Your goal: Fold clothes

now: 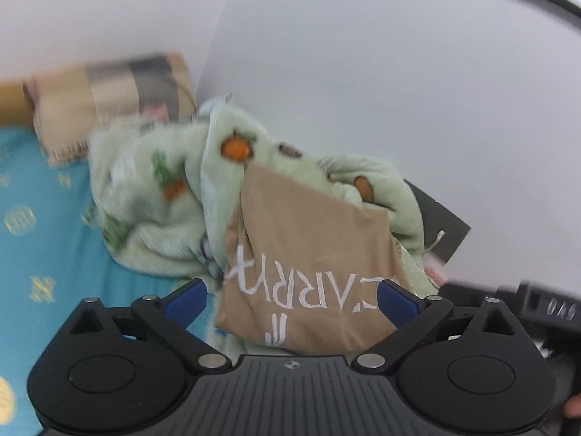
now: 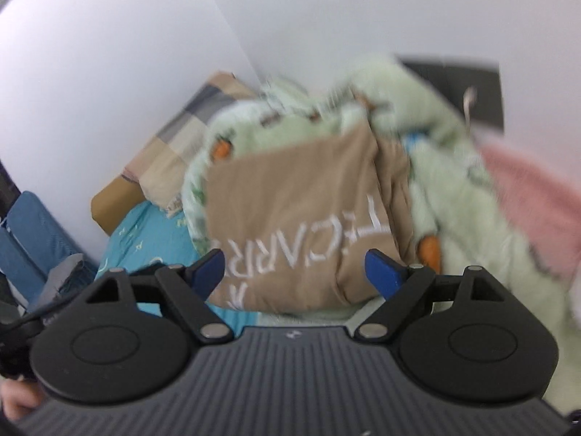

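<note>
Tan cloth point(image 1: 308, 254), folded into a thick pad with white lettering stitched across it, lies on the bed straight ahead of both cameras, its far edge propped against a heap of pale green fleece blanket point(image 1: 152, 196) printed with orange carrots. In the right wrist view the same tan cloth point(image 2: 290, 214) sits at centre, with the green blanket point(image 2: 454, 189) rising behind it from 11 o'clock round to 3 o'clock.

The left hand-held gripper point(image 1: 292, 299) stands wide, its blue fingertips point(image 1: 187, 299) spread to either side of the cloth's near edge and not pressing on it. The right hand-held gripper point(image 2: 294, 272) is likewise spread wide, with nothing clamped; its blue fingertips point(image 2: 385, 272) flank the near edge of the cloth.

Beneath everything is a turquoise bedsheet point(image 1: 40, 239) with pale yellow emblems, showing at 9 o'clock in the left view and at 8 o'clock in the right point(image 2: 145, 236). A checked beige and grey pillow point(image 1: 120, 98) lies at 10 o'clock beyond the blanket, against a white wall point(image 1: 381, 83). A pink fluffy textile point(image 2: 533, 200) appears at 3 o'clock in the right view, just beside the blanket. A dark grey panel point(image 1: 439, 225) sits at 3 o'clock behind the blanket in the left view. Much of both pictures is motion-blurred.
</note>
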`<action>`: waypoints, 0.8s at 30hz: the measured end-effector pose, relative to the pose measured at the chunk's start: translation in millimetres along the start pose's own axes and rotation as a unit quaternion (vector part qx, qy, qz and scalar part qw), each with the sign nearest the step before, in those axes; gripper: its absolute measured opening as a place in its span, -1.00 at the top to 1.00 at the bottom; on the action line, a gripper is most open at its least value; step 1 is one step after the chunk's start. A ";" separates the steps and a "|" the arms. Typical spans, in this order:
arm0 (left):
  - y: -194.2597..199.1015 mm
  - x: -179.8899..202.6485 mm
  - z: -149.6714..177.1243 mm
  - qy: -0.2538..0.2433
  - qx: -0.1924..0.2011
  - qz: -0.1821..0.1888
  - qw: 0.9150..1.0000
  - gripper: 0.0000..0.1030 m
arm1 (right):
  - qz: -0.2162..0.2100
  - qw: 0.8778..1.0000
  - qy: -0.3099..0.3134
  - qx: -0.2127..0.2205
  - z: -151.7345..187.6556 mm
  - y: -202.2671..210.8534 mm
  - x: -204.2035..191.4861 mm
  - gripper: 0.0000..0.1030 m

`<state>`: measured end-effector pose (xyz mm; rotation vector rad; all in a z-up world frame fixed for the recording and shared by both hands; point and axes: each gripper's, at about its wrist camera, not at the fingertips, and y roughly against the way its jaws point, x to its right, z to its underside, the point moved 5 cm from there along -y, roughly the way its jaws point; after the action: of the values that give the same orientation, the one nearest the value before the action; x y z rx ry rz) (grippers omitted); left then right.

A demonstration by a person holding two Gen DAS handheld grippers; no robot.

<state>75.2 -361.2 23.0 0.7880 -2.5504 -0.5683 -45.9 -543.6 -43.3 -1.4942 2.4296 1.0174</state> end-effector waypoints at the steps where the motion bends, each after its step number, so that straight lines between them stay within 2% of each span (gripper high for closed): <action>1: 15.2 4.8 -1.9 -0.014 0.010 -0.008 1.000 -0.99 | 0.000 1.000 0.014 0.015 -1.7 12.7 -9.0 -0.67; 5: 78.1 22.1 -6.7 -0.051 0.054 -0.028 0.997 -0.99 | -0.002 0.995 0.068 0.074 0.3 61.0 -47.2 -0.67; 10: 145.5 30.6 8.5 -0.071 0.100 -0.047 0.991 -0.99 | -0.009 0.989 0.094 0.117 23.9 97.9 -79.0 -0.67; 17: 181.4 26.5 37.1 -0.058 0.121 -0.057 0.989 -0.99 | -0.004 0.983 0.114 0.141 58.4 114.5 -88.2 -0.67; 24: 188.2 14.9 57.2 -0.036 0.132 -0.067 0.988 -0.99 | 0.011 0.980 0.138 0.144 78.6 107.6 -86.6 -0.67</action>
<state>-45.6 -212.9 71.1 1.0540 -2.6894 -0.3074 -109.7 -400.7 -15.5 -1.5951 2.6389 0.4568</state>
